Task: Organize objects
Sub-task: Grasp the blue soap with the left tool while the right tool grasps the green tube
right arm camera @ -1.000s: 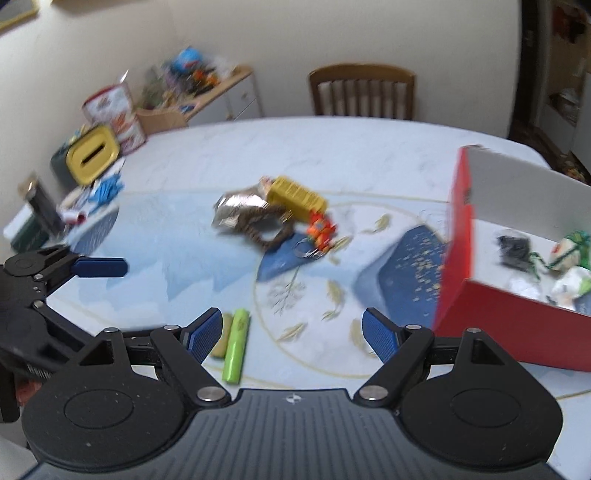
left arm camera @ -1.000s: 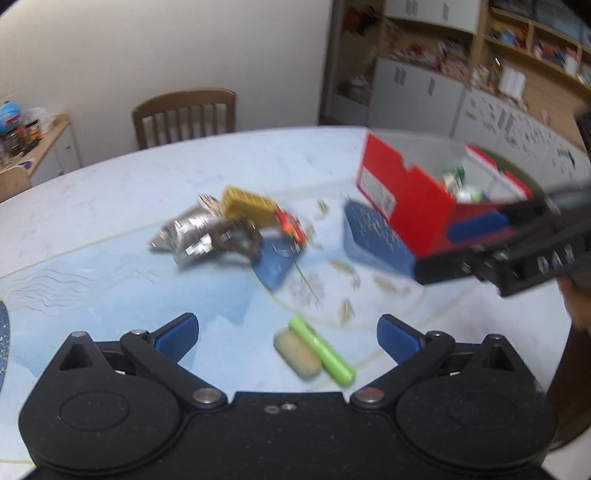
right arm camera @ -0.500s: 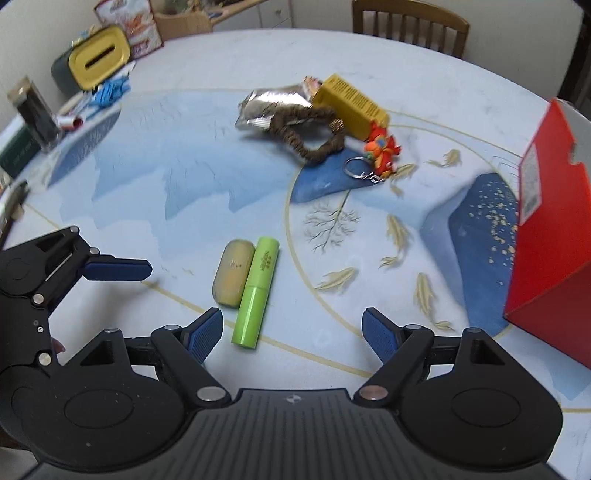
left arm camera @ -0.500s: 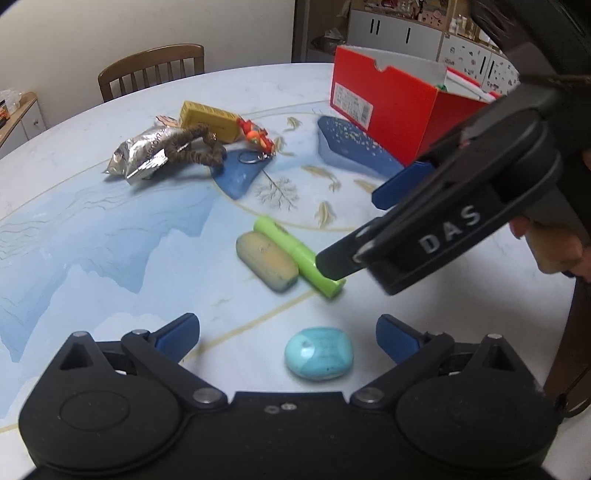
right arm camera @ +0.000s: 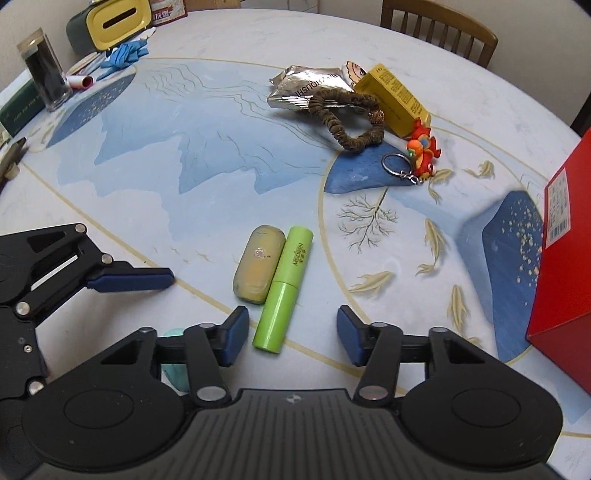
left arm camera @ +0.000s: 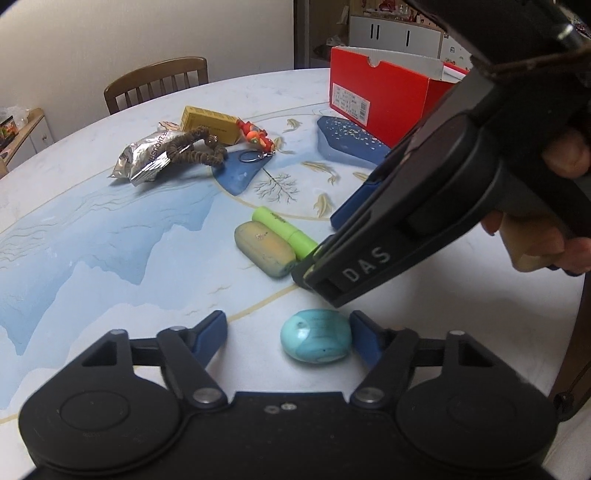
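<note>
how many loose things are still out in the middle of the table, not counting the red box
7: teal case by the left gripper; beige case beside the green tube before the right gripper; farther off, foil packet, scrunchie, yellow box, keychain.

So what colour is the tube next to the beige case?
Lime green tube; clearest in the right wrist view.

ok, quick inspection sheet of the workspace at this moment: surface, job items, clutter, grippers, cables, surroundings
Surface: round table with a blue mountain and fish print.
Job's things: green tube lying beside a beige case, touching; teal oval case; red box open-topped; foil packet, brown scrunchie, yellow box, orange keychain.
Clutter: dark jar, yellow-lidded container, blue gloves at the far edge.
Grippers: left gripper open around the teal oval case; right gripper open over the green tube's end.
Cables: nothing seen.
Surroundings: wooden chair, cabinets.
</note>
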The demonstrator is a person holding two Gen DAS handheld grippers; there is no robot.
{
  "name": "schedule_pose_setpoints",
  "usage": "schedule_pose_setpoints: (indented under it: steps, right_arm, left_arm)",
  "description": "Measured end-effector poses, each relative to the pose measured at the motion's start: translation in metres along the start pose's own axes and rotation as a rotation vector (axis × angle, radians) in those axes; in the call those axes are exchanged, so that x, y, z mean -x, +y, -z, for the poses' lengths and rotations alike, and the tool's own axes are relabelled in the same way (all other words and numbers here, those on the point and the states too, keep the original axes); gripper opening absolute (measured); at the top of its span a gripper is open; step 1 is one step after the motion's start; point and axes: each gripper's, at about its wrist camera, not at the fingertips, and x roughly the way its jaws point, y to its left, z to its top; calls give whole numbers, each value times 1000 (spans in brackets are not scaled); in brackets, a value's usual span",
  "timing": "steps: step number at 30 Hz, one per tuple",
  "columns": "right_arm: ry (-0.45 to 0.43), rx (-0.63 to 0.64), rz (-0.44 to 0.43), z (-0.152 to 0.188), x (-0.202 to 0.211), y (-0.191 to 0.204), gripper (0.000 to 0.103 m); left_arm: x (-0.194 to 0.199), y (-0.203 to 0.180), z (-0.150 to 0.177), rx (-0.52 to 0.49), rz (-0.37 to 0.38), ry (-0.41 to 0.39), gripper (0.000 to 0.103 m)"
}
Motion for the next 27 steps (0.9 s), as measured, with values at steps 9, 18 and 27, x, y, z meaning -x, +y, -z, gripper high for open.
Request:
schedule_pose_setpoints:
  steps: [9,18,27]
  right_arm:
    - [-14,22,1,1,2,5,29]
    - [-40,-22,14,3,9,-3,15]
    - [-116,-128,-36,7,51,-34,15]
  left_arm:
    - [5,6,0,28,8,1,38]
    - [7,8,-5,53,12,9,38]
    - [21,13,-34,85,-13,-46,37]
